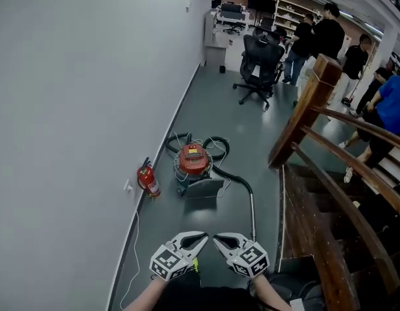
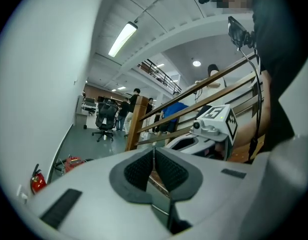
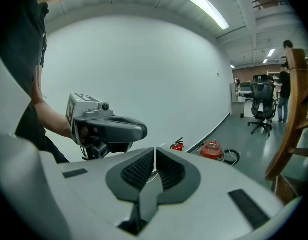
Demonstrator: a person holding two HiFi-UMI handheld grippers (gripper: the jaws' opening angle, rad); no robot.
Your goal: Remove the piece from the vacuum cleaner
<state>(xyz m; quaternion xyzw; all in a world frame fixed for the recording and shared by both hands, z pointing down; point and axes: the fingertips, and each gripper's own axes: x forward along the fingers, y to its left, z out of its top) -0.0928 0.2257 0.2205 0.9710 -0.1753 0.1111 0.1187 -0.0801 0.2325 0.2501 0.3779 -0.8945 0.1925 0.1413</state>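
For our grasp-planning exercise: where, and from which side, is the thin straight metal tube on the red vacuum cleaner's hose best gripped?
Probably midway along the thin straight metal tube, from above, jaws across its width: it lies flat on the grey floor, so only top and sides are free, and the black hose would flex.

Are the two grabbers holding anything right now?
Nothing. The left gripper and right gripper are both shut and empty; the vacuum cleaner sits farther ahead on the floor, untouched.

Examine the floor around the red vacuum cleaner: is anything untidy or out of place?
The black hose and pale cord of the red vacuum cleaner sprawl in loose loops across the grey floor, a possible trip hazard.
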